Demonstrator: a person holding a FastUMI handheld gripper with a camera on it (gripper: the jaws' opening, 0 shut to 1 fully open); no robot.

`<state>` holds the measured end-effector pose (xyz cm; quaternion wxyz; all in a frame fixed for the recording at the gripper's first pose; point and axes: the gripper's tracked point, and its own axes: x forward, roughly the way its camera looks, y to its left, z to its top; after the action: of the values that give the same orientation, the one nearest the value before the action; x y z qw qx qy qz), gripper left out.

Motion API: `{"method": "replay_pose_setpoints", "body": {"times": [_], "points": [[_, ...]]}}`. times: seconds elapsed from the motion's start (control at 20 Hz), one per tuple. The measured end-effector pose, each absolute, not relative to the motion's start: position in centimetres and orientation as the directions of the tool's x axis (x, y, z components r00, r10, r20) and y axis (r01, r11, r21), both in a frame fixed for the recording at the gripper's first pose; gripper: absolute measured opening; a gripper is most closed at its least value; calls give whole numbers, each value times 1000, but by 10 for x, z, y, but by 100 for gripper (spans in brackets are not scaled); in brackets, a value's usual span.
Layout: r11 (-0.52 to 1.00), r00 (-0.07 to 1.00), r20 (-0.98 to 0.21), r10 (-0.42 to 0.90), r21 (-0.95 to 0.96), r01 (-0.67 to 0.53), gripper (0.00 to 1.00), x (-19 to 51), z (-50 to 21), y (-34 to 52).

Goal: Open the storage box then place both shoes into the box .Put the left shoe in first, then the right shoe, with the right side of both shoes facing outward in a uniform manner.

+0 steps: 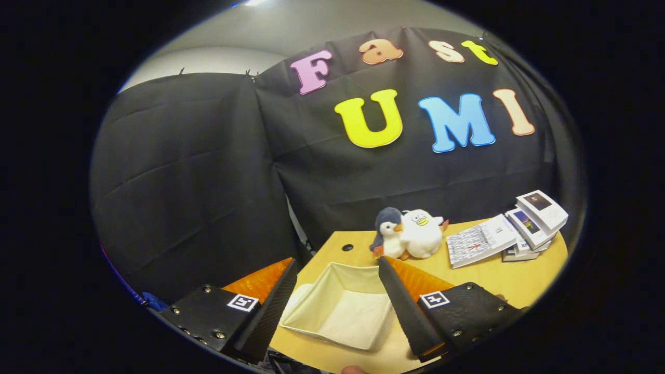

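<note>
Storage box (340,306) sits open on the wooden table (499,280), just ahead of and between the gripper (337,298) fingers; top is clear, inside looks empty as far as can be seen, so the opening step reads as done; no shoe lies in it, so both placements (left first, then right) seem left to do, i.e. task prob. early.

Gripper: fingers spread wide apart, released, grasping nothing; box lies in the gap between them but neither finger touches it.

Materials/shapes: box is cream-white, soft-looking fabric w/ thin walls that slant and sag a bit, roughly square, flat pale floor; likely collapsible, may shift or fold if nudged. Table is smooth light wood w/ a small round dark hole (347,248) near its far left corner.

Far of the box: two plush toys touching side by side, a grey-and-white penguin (387,231) to the left, a rounder white one (422,234) to the right; both fuzzy, squashy. Far right: stack of white booklets/cards (511,234), fanned, flat paper, glossy-ish.
</note>
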<state>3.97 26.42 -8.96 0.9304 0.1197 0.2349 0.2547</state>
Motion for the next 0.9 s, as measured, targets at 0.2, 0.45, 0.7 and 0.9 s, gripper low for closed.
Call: {"method": "replay_pose_setpoints", "body": {"times": [0.2,0.45,0.7,0.9], "points": [[877,785,-404,469,317,-361,97,46,-108,220],[915,792,-463,398,266,-304,97,51,-149,172],[935,765,-541,350,250,-251,98,49,-202,139],[942,717,-612,334,236,-238,98,41,-245,123]]}}
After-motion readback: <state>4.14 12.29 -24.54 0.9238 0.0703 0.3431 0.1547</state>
